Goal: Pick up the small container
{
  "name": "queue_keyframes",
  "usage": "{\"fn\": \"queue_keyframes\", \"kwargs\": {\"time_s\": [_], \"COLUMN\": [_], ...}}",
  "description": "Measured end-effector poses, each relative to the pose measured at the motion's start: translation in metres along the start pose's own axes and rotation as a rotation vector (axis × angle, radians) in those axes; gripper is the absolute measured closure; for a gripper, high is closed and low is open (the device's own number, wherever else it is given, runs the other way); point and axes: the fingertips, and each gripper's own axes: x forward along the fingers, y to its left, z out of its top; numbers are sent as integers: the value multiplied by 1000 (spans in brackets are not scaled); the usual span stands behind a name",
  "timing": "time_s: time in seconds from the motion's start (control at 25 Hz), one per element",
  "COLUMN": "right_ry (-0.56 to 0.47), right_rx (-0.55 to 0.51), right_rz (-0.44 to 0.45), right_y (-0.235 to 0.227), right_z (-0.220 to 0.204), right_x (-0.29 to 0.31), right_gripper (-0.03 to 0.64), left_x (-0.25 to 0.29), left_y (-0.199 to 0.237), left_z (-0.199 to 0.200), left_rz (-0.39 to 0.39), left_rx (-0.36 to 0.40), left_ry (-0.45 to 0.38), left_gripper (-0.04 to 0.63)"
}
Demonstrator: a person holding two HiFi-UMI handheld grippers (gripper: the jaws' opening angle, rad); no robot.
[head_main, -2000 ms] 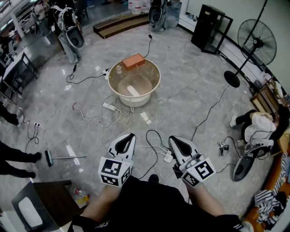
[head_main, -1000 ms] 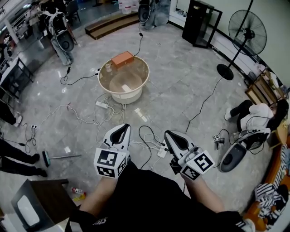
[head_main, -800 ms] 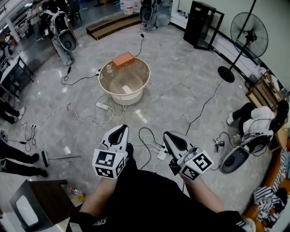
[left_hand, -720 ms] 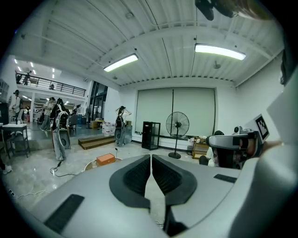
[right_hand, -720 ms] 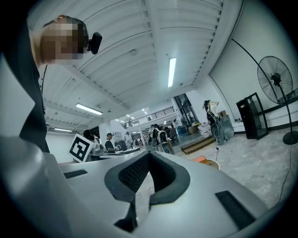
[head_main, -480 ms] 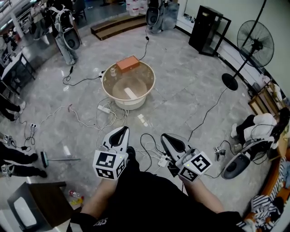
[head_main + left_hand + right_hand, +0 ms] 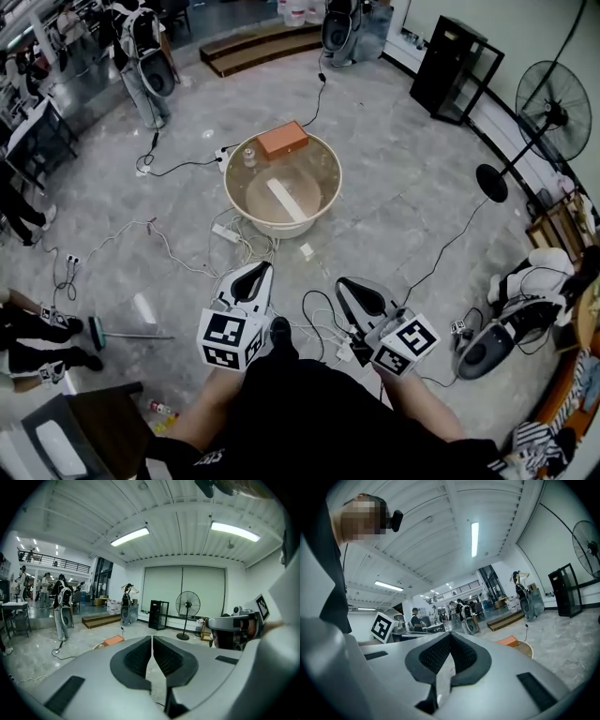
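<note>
A small clear container (image 7: 249, 156) with a pale lid stands on the far-left rim of a round beige table (image 7: 323, 202), beside an orange box (image 7: 282, 139). A white strip (image 7: 284, 199) lies in the table's middle. My left gripper (image 7: 256, 272) and right gripper (image 7: 348, 286) are held low in front of my body, well short of the table, both shut and empty. In the left gripper view the jaws (image 7: 152, 641) meet, with the orange box (image 7: 114, 640) beyond them. The right gripper view shows its jaws (image 7: 450, 637) shut, and the orange box (image 7: 507, 641) to the right.
Cables and a power strip (image 7: 230, 232) trail over the marble floor between me and the table. A broom (image 7: 127, 333) lies at the left near people's legs (image 7: 28, 319). A black cabinet (image 7: 455, 70), a standing fan (image 7: 548, 103) and a seated person (image 7: 544, 281) are at the right.
The head view has swung, so the round table now sits a little nearer and further right. Both grippers stay shut and low in front of me.
</note>
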Motion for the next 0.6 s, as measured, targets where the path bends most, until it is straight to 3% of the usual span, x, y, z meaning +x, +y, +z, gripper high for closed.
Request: {"fn": "queue_keyframes", "kwargs": {"time_s": [0.6], "right_ry": [63], "right_rx": [0], "right_rz": [20], "right_y": [-36], "right_z": [14], "right_x": [177], "right_gripper": [603], "left_x": [66], "left_y": [164], "left_z": [14], "left_rz": [9], "left_rx": [-37], "left_ry": [15], "left_gripper": [569]}}
